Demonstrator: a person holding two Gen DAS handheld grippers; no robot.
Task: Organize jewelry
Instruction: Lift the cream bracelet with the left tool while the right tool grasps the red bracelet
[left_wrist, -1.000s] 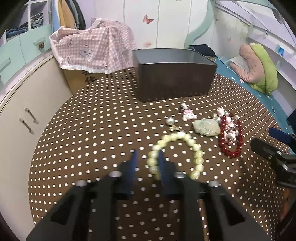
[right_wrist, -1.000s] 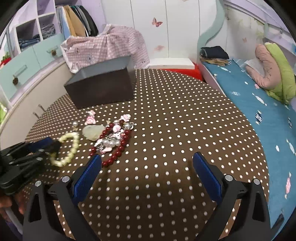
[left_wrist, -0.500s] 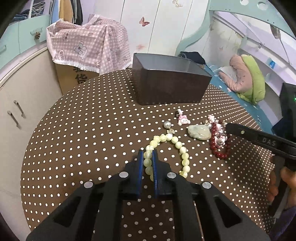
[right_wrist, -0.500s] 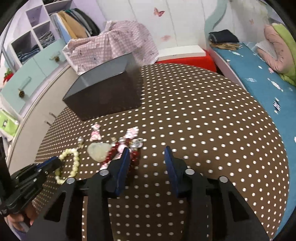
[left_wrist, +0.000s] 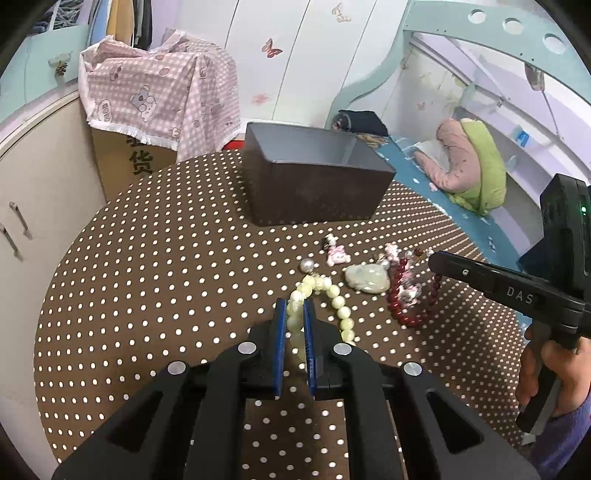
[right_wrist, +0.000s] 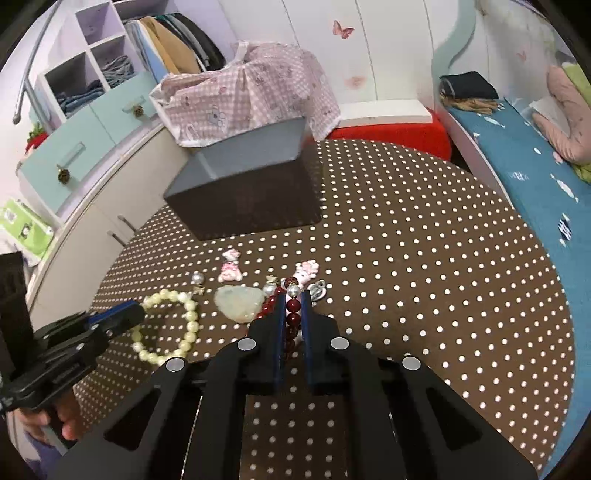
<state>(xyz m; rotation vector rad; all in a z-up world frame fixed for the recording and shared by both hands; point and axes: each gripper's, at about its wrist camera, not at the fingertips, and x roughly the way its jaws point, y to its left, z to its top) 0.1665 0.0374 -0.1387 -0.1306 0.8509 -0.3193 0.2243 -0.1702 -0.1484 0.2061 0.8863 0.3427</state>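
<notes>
My left gripper (left_wrist: 294, 308) is shut on the pale green bead bracelet (left_wrist: 338, 302), which also shows in the right wrist view (right_wrist: 188, 325), lying on the dotted table. My right gripper (right_wrist: 293, 301) is shut on the dark red bead bracelet (right_wrist: 293, 319), seen in the left wrist view (left_wrist: 397, 306) too. A jade pendant (left_wrist: 367, 278) lies between the two bracelets. Small pink charms (left_wrist: 337, 254), a pearl (left_wrist: 306, 264) and a silver charm (right_wrist: 317, 290) lie close by. The open dark box (left_wrist: 314, 179) stands behind them.
The round table (left_wrist: 166, 266) has a brown white-dotted cloth. A carton under a pink checked cloth (left_wrist: 162, 92) stands behind its far edge. Cabinets (left_wrist: 33, 206) are to the left, a bed with blue cover (right_wrist: 524, 158) to the right.
Both grippers have closed: the left on the green bracelet, the right, wide open a second ago, has moved in and shut on the red bracelet.
</notes>
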